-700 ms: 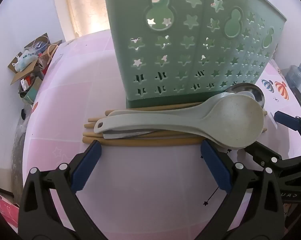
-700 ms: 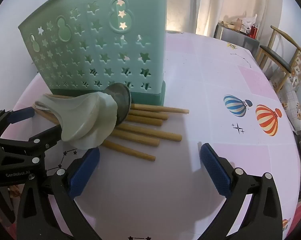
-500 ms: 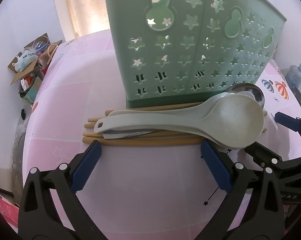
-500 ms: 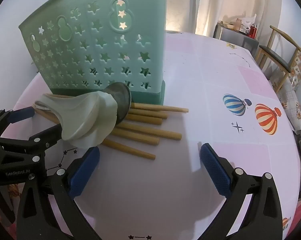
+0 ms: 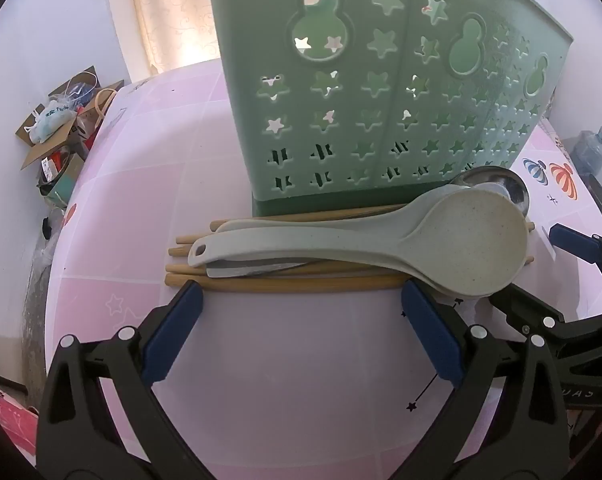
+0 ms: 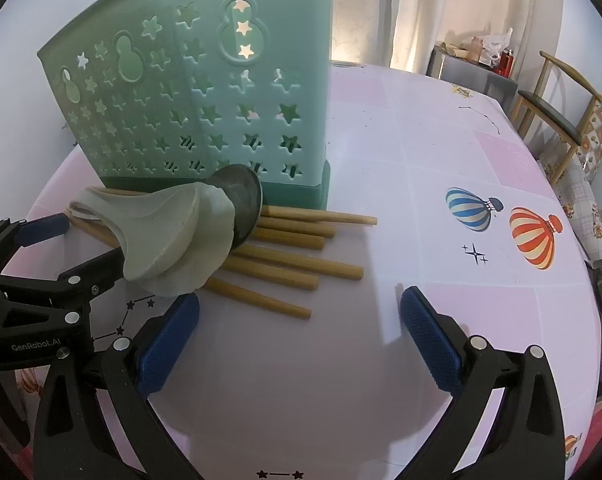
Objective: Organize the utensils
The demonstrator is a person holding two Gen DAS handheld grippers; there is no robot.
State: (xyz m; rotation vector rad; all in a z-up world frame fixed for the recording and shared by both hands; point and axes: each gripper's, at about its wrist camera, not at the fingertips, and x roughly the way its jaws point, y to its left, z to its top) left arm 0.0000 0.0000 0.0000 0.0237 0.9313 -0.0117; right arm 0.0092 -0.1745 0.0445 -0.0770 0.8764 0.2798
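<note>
Pink table (image 6: 441, 152): right side clear, claws (image 6: 299, 336) wide.

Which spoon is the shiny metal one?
The metal spoon is the one at the back, with its dark shiny bowl peeking out right beside the green holder. The two pale spoons are matte, speckled plastic, stacked in front of it.

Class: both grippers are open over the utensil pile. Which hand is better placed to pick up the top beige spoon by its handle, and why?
Probably the left. The left gripper faces the beige spoon side-on, handle between its fingers' line; the right gripper faces the bowls and chopsticks.
</note>
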